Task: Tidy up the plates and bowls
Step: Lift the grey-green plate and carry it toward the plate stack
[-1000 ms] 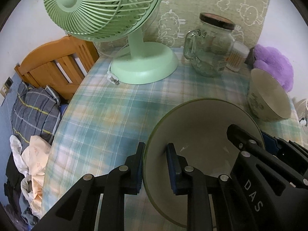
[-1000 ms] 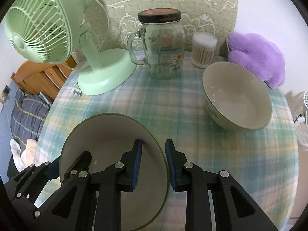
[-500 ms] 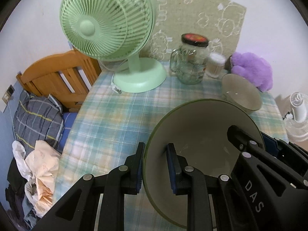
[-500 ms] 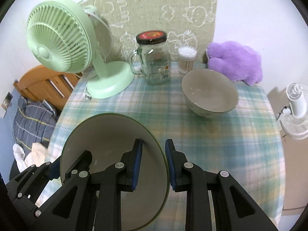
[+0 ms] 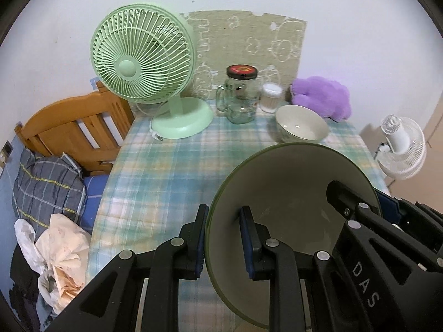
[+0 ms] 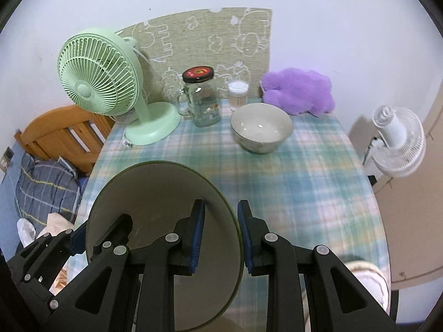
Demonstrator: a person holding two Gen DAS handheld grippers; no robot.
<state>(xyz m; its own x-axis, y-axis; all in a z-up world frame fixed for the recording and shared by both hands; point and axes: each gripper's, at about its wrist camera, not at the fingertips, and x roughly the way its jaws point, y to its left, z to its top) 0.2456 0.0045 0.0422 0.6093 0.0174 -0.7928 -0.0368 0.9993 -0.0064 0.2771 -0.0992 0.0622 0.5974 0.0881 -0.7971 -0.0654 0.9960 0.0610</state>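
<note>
Both grippers are clamped on one wide, cream plate with a dark green rim [image 5: 290, 191], the left gripper [image 5: 223, 238] pinching its left edge and the right gripper [image 6: 220, 238] its right edge, holding it tilted above the plaid-clothed table [image 6: 290, 182]. This looks like the carrying step. Next, I'd guess, it must be levelled and set down near the cream ceramic bowl [image 6: 261, 127], clear of the glass jar [image 6: 202, 102].

plate [image 5: 290, 182] | lifted up and back from table [image 5: 166, 166] | bowl [image 5: 300, 124] now farther off
</note>
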